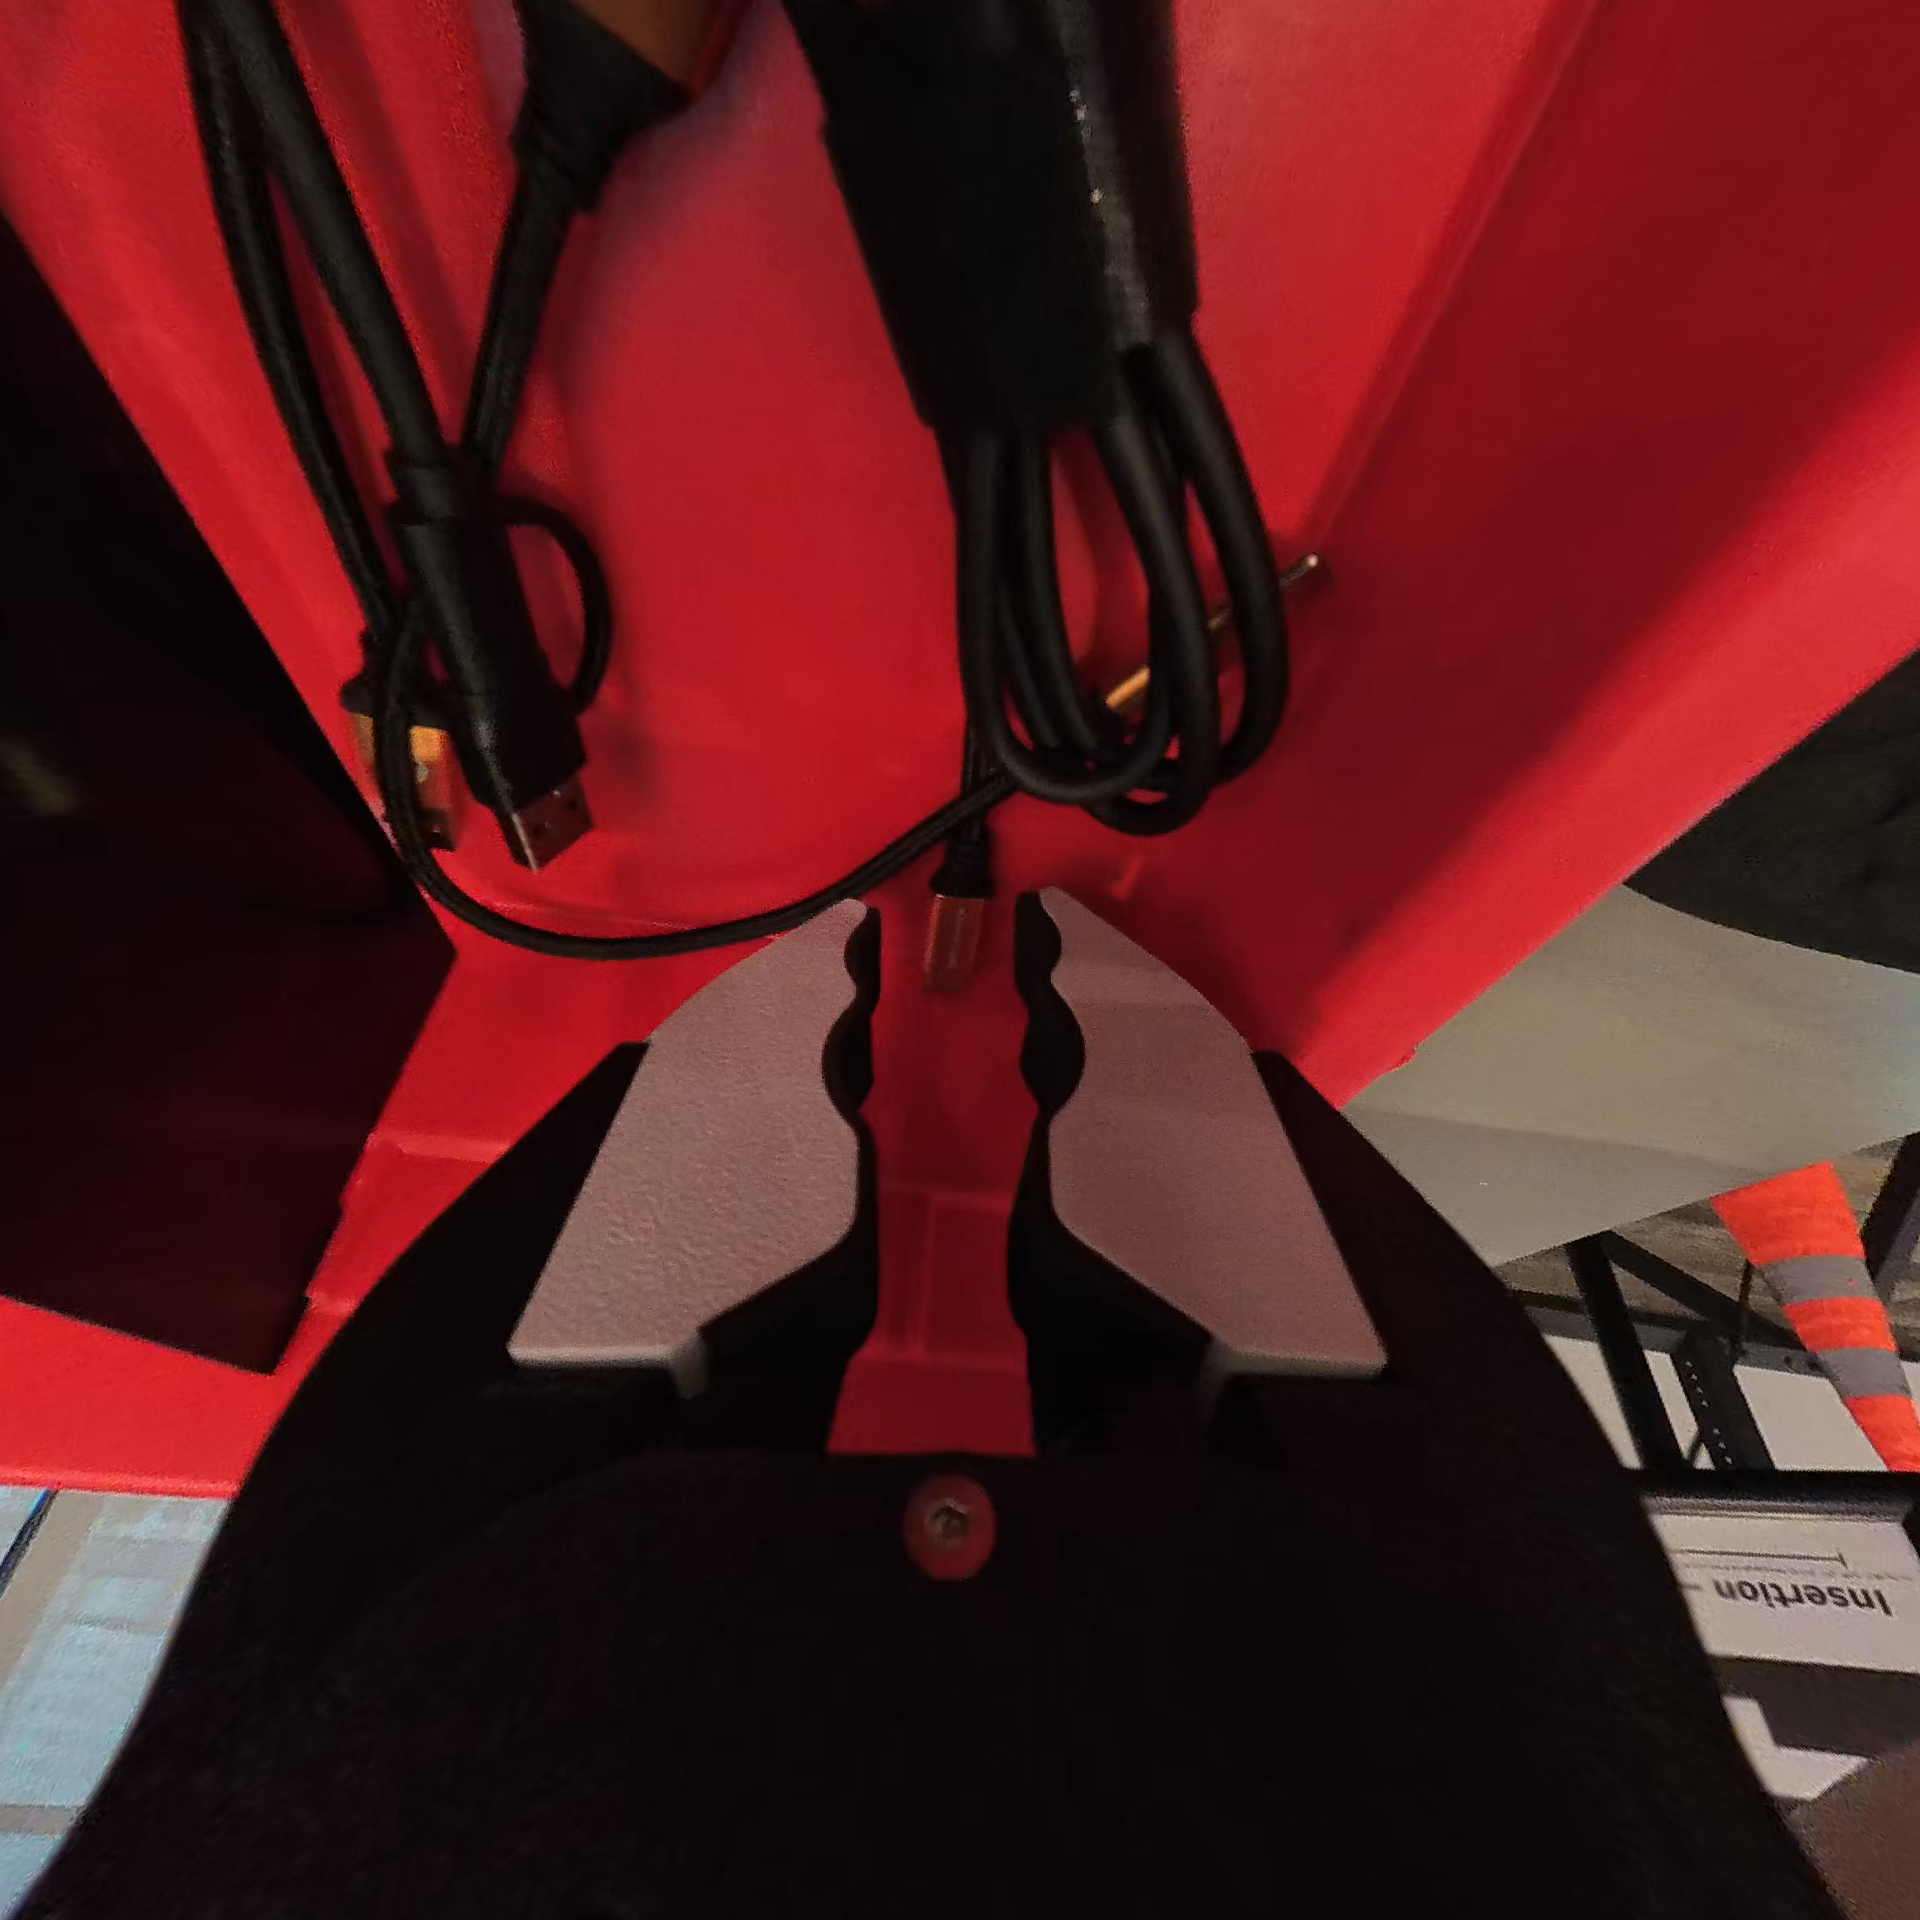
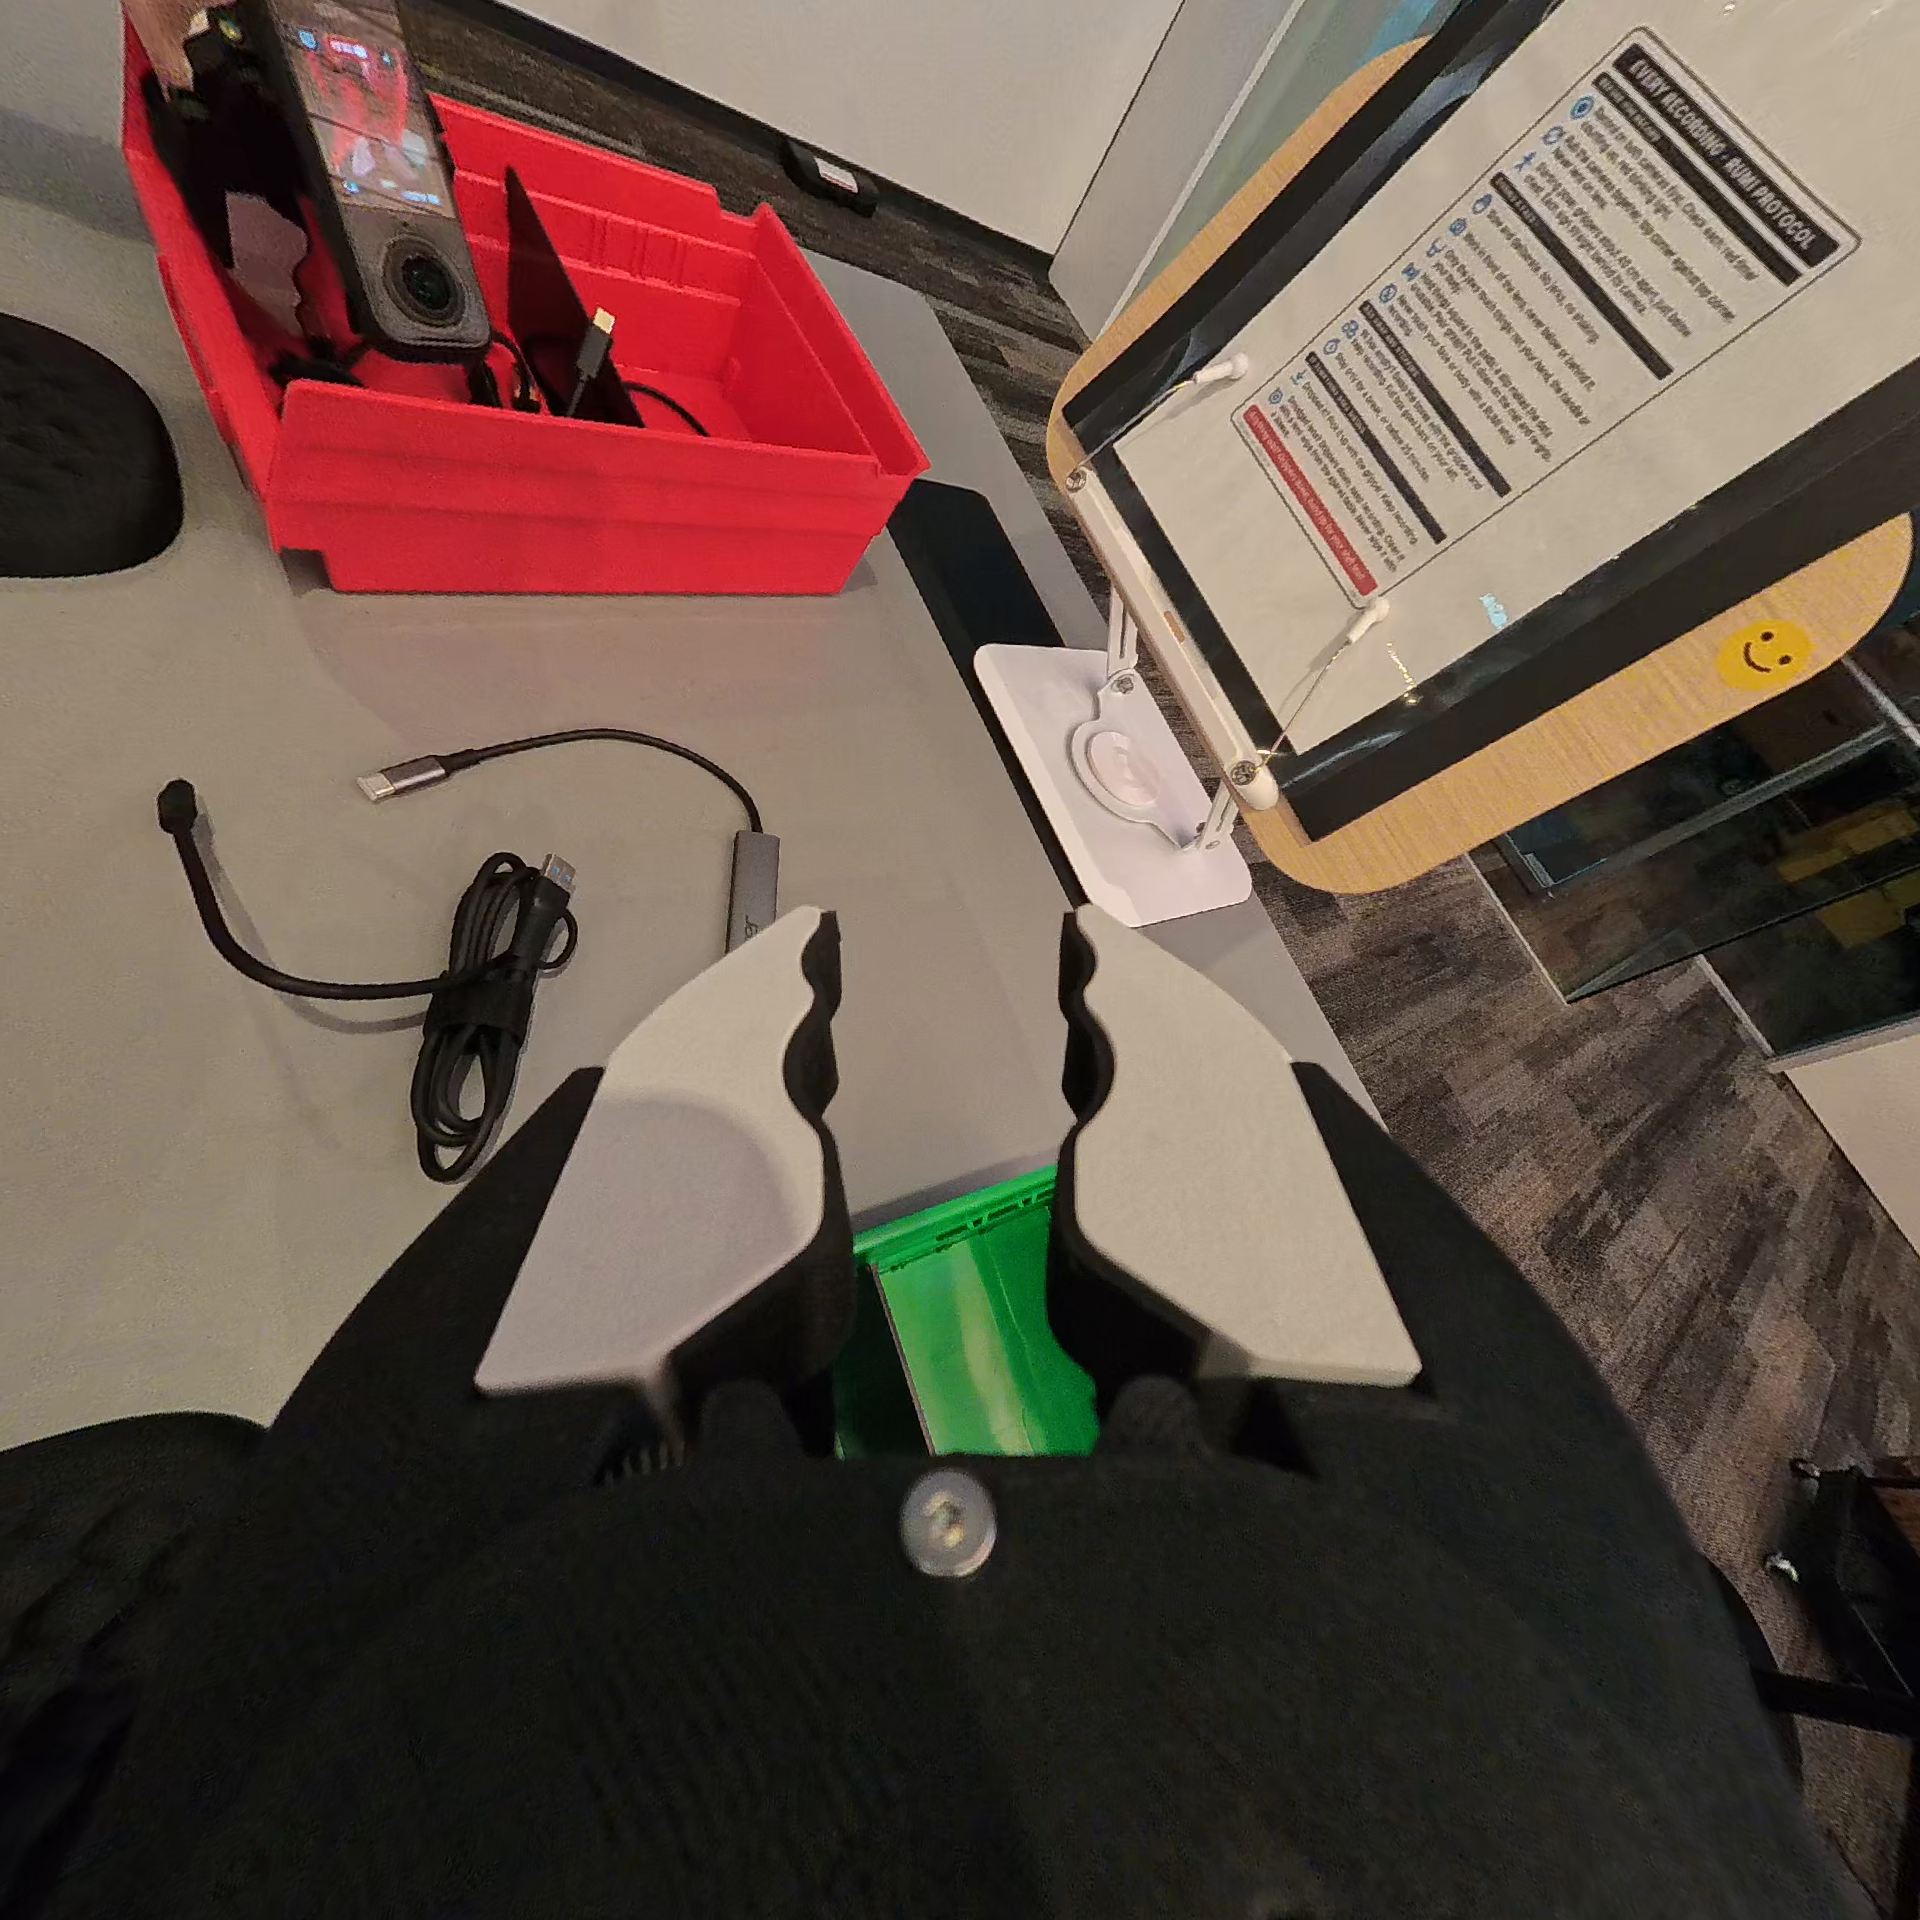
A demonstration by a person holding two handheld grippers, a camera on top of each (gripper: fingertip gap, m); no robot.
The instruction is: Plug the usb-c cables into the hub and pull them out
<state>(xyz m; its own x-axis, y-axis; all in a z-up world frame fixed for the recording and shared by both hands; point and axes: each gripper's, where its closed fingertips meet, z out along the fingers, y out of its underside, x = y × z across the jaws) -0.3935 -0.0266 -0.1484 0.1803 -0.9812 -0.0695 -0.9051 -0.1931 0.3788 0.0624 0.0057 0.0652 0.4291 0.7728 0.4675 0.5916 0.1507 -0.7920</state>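
Note:
In the left wrist view my left gripper [image 1: 945,920] is open inside the red bin [image 1: 1558,520]. A small metal-shelled usb-c plug [image 1: 948,940] on a braided black cable lies between the fingertips with a gap on both sides. A coiled black cable [image 1: 1122,623] and a bundle with several connectors [image 1: 488,727] lie beyond. In the right wrist view my right gripper [image 2: 948,925] is open and empty above the table. The grey hub [image 2: 750,894] lies just left of its left fingertip, its own cable ending in a usb-c plug [image 2: 400,777].
A strapped coil of black cable [image 2: 478,1029] lies on the grey table [image 2: 260,644]. The red bin [image 2: 582,499] stands at the back, holding a black divider [image 2: 551,301] and the left gripper's camera body [image 2: 384,177]. A green bin [image 2: 966,1320] is below my right gripper. A tablet stand [image 2: 1122,790] stands right. Across from one pair of fingers to the other is roughly 50 cm.

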